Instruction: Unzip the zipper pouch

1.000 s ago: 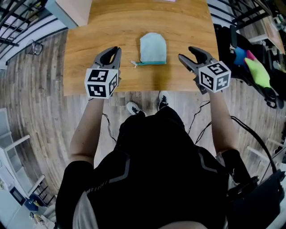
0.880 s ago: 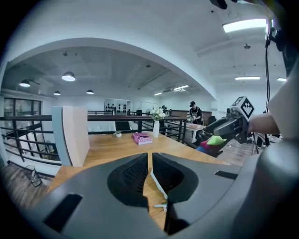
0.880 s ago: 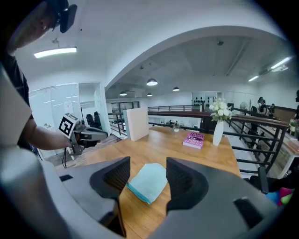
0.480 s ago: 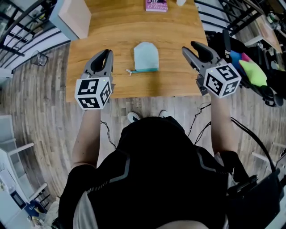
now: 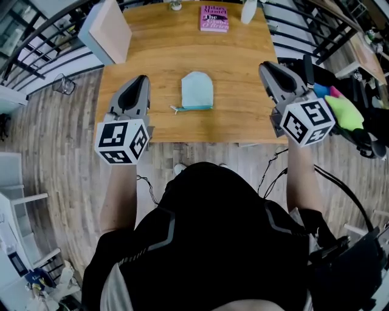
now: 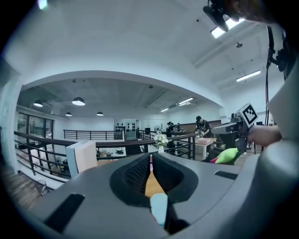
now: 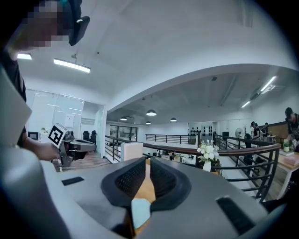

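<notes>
A pale blue zipper pouch (image 5: 197, 91) lies flat on the wooden table (image 5: 237, 54), its teal zipper edge (image 5: 196, 108) toward me and the pull (image 5: 175, 110) at its left end. My left gripper (image 5: 141, 82) hovers left of the pouch, shut and empty. My right gripper (image 5: 267, 68) hovers to the right of it; its jaws are closing and nearly together, with nothing between them. In the left gripper view the pouch (image 6: 159, 207) shows low below the left gripper (image 6: 150, 161). The right gripper view shows the pouch (image 7: 140, 210) under the right gripper (image 7: 147, 165).
A pink book (image 5: 214, 18) and a white bottle (image 5: 248, 9) sit at the table's far edge. A pale box (image 5: 109, 30) stands at the far left corner. Green and pink items (image 5: 349, 109) lie on dark gear right of the table.
The right gripper's jaws have gone from wide open to nearly together. Both grippers sit nearer me and farther out from the pouch. The pouch lies where it was.
</notes>
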